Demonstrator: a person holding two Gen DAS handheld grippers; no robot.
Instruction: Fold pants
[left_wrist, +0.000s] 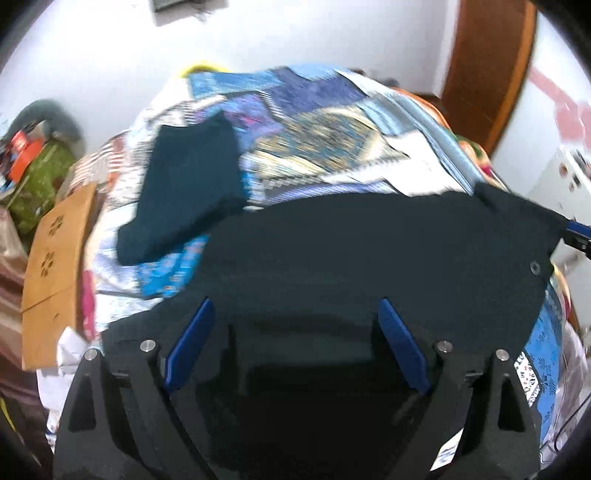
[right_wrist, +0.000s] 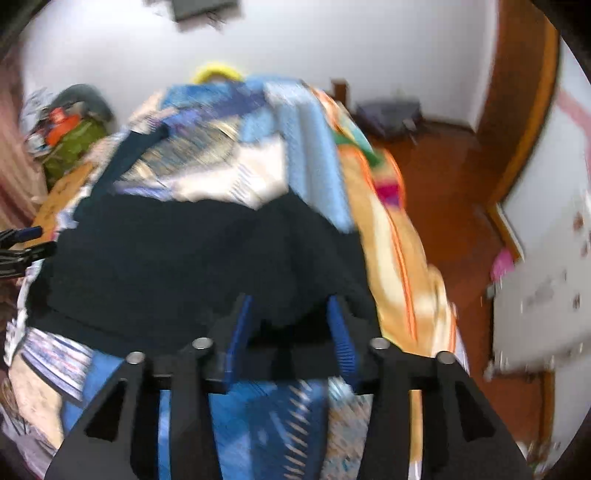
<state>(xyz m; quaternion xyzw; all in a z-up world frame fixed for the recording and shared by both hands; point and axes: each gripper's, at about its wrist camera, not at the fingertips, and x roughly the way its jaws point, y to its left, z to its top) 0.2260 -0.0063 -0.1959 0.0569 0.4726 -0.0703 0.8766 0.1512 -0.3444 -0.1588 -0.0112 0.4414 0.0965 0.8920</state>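
Pants (left_wrist: 369, 251), dark navy and nearly black, lie spread across a bed covered by a blue patchwork quilt (left_wrist: 317, 140). Nearest in the left wrist view, the left gripper (left_wrist: 295, 314) has its blue fingers (left_wrist: 192, 343) wide apart above the dark cloth; whether they touch it is hard to tell, since black gripper body and dark fabric merge below. A small round button or rivet shows near the pants' right edge. At that far right edge the right gripper (left_wrist: 576, 236) is partly cut off by the frame, its tip against the cloth.

In the right wrist view, the right gripper (right_wrist: 290, 314) has its blue fingers (right_wrist: 341, 332) closer together, with a bunched edge of the pants (right_wrist: 192, 258) between them. A gap still shows around the fabric, so I cannot tell if it is clamped. The left gripper (right_wrist: 22, 243) pokes in at the far left, mostly out of frame.

Farther back, one dark leg (left_wrist: 188, 184) stretches over the quilt toward the left. Beside the bed on the left stands a brown cardboard box (left_wrist: 55, 266), and beyond it a green bag (left_wrist: 40, 181) of clutter, blurred. An orange patterned blanket (right_wrist: 388, 229) hangs off the bed's right side above a reddish-brown floor (right_wrist: 450, 206). A wooden door frame (left_wrist: 487, 66) and white wall sit at the back. Both views are smeared with motion blur.
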